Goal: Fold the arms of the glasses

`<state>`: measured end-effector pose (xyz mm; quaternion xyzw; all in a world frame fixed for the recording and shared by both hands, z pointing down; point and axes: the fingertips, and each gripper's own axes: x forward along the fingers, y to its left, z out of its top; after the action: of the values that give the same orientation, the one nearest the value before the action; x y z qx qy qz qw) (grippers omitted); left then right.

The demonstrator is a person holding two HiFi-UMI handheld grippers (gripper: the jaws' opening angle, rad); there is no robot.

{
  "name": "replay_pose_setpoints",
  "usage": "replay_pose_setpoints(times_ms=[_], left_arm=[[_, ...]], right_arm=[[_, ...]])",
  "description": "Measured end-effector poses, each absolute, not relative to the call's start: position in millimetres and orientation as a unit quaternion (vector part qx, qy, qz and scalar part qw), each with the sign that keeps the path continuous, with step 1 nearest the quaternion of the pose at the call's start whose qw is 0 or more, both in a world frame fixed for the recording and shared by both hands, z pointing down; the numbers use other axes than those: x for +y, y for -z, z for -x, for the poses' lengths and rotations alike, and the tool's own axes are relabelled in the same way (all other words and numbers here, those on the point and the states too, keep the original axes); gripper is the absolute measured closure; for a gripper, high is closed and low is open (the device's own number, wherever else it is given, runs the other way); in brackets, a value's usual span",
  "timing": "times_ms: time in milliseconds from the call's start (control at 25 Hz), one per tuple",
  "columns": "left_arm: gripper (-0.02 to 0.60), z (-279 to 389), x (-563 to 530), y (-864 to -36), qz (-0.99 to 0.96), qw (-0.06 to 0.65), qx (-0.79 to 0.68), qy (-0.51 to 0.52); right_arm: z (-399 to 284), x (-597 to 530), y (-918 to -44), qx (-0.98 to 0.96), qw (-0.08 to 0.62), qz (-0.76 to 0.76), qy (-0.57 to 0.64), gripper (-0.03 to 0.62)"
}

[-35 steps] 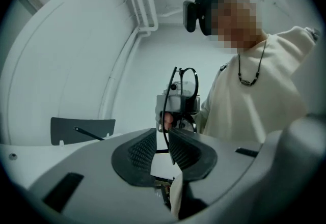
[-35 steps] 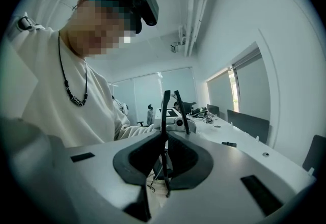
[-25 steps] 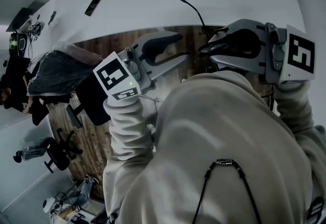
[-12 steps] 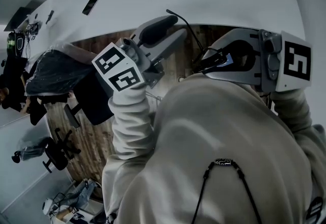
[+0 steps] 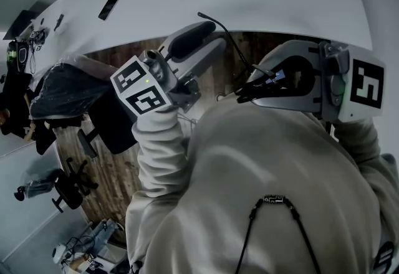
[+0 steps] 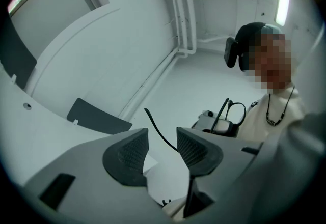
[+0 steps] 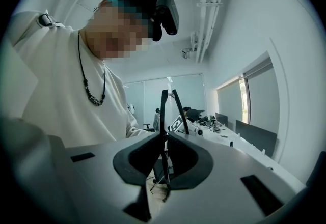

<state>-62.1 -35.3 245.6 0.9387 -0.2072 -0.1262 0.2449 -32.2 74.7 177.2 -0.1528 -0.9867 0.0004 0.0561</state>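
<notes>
Right tongs (image 7: 164, 142) pinch the glasses (image 7: 163, 111); left tongs (image 6: 162, 140), spread, seemingly straddle one arm (image 6: 159, 134); skewed closing could bend it.

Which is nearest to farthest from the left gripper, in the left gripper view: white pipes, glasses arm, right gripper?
1. glasses arm, between its jaws.
2. right gripper, right of centre, farther out.
3. white pipes, top, far behind.

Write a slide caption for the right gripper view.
Right tongs shut on thin black-framed glasses, a cream-sweatered person behind.
</notes>
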Motion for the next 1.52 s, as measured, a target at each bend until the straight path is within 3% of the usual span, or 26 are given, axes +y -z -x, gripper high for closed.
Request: replay_pose_setpoints(times_ms=[120, 280, 520, 1520], left_arm=[[0.428, 64, -37, -243, -0.94, 0.227, -0.223, 0.12], [0.516, 66, -36, -236, -0.943, 0.207, -0.23, 0.121], [0.554, 68, -35, -224, -0.946, 0.19, -0.225, 0.138], [0.565, 42, 5, -194, -0.979, 0.085, -0.157, 0.094]], right_arm=[[32, 84, -178, -0.983, 0.058, 0.172, 0.003, 0.534], [28, 90, -177, -0.98, 0.061, 0.19, 0.004, 0.534], [25, 83, -181, -0.98, 0.066, 0.189, -0.005, 0.534], [30, 83, -204, -0.972, 0.106, 0.2, -0.065, 0.534]])
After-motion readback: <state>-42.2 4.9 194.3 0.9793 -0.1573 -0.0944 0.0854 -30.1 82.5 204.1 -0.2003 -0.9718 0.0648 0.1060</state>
